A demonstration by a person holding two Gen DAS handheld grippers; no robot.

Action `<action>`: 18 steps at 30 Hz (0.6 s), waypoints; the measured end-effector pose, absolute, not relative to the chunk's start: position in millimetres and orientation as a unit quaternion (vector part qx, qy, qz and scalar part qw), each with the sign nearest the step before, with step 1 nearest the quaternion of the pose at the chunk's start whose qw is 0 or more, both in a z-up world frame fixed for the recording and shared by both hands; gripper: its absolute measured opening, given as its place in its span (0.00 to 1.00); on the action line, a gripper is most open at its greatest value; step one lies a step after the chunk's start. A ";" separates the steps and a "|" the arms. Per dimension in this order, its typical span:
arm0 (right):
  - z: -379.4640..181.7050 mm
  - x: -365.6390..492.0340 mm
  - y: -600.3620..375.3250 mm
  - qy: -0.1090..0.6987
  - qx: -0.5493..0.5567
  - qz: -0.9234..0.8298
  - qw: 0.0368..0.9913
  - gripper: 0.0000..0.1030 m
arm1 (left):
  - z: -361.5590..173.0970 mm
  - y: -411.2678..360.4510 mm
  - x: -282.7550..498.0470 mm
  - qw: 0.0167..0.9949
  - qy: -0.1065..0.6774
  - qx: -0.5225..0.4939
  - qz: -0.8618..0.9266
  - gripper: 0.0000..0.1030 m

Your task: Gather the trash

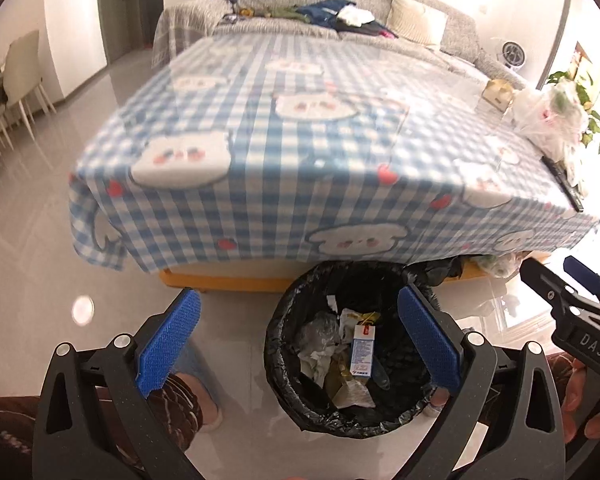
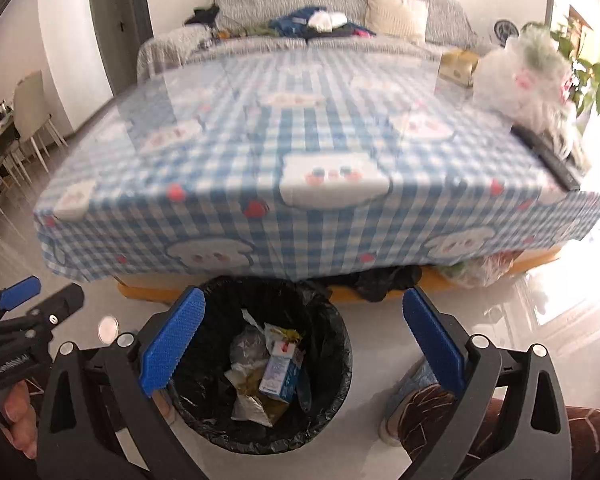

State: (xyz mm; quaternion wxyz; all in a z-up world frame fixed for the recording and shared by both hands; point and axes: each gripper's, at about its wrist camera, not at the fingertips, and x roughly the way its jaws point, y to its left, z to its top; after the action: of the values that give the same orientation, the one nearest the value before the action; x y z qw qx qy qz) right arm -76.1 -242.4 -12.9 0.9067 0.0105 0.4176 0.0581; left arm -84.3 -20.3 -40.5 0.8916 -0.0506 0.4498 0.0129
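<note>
A round bin with a black liner stands on the floor before the table; it also shows in the right wrist view. Inside lie crumpled wrappers and a small blue-white carton, which the right wrist view shows too. My left gripper hangs open and empty above the bin. My right gripper is open and empty, just right of the bin's middle. Each gripper shows at the edge of the other's view: the right one, the left one.
A low table with a blue checked bear cloth stands behind the bin. On its right end lie a white plastic bag, a tan box and a black remote. A grey sofa with clothes is behind. My slippered feet flank the bin.
</note>
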 end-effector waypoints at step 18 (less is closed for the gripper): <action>20.0 -115.0 -246.1 0.407 0.000 0.065 0.911 0.93 | 4.1 -33.1 -115.2 0.902 0.431 -0.033 0.006 0.94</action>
State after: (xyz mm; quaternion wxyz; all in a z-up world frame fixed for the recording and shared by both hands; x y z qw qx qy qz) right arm -115.0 -246.1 20.0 0.9110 -0.0001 0.4073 0.0650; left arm -115.2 -33.1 4.1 0.9016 -0.0325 0.4313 0.0055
